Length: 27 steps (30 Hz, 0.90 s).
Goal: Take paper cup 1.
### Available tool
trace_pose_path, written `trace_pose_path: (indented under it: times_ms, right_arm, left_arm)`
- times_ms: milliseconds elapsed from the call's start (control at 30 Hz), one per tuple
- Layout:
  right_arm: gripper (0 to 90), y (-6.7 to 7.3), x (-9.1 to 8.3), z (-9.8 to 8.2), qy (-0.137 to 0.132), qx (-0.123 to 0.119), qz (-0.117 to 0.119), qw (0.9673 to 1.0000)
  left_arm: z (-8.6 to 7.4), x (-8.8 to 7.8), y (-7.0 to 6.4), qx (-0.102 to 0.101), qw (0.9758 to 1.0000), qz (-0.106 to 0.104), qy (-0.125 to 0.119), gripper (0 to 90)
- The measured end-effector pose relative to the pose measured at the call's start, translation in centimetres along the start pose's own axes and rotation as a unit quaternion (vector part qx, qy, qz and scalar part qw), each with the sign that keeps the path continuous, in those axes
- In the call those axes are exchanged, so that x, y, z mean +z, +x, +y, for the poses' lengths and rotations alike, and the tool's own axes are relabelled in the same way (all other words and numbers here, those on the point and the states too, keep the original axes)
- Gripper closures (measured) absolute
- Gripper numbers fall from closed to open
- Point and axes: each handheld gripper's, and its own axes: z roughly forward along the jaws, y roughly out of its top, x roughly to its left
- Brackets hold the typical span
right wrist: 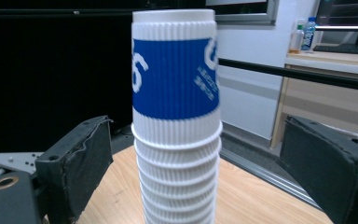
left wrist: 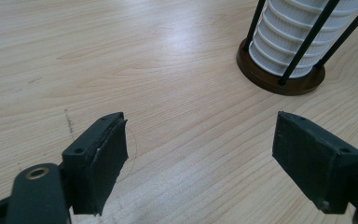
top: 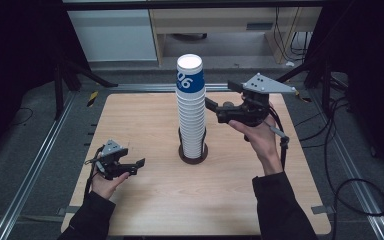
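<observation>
right gripper [right wrist: 196, 163] first: two black padded jaws spread wide, gripping nothing, one each side of the tall stack of white ribbed paper cups [right wrist: 177, 140], gaps visible on both sides, no contact. raised to the level of the upper part of the stack [top: 191, 107], just to its right in the high view, held by the person's right hand [top: 260, 137], dark sleeve trailing back to the bottom edge, grey three-cornered plate on top.

over to the left gripper [left wrist: 200, 154]: also two black jaws, wide open, nothing but bare wood between them. low over the light wooden table [top: 155, 190], near its front left, in the left hand [top: 105, 182], well apart from the stack.

one stack only, too many nested rims to count exactly. top cup wearing a single blue band [right wrist: 175, 79] with white writing; "06" readable in the high view, partial numerals and a line of small print in the right gripper view, too blurred to read. no other legible label.

stack standing upright at the middle of the table on one round dark brown base [left wrist: 279, 79], thin black upright rods [left wrist: 307, 42] around it; at least three seen in the left gripper view.

far back in the right gripper view, two bottles [right wrist: 304, 33] on a pale desk, labels unreadable.
</observation>
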Motion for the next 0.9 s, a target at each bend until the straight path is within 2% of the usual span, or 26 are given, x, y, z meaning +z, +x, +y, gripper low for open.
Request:
trace_pose_path:
  times_ms: [133,467,900]
  right_arm:
    - [9.1,0.4,1.3,0.3,-0.005,0.001,0.010,0.9999]
    - [8.8,0.7,4.5,1.2,-0.014,0.007,0.011,0.9998]
    - [8.8,1.2,8.1,1.1,0.004,0.007,0.008,0.9999]
  left_arm:
    - [0.0,0.0,0.0,-0.002,1.0000,0.000,-0.001,17.3]
    - [0.0,0.1,-0.1,0.001,1.0000,-0.002,0.001,17.2]
    - [-0.1,0.2,-0.1,0.000,1.0000,-0.003,0.003,16.8]
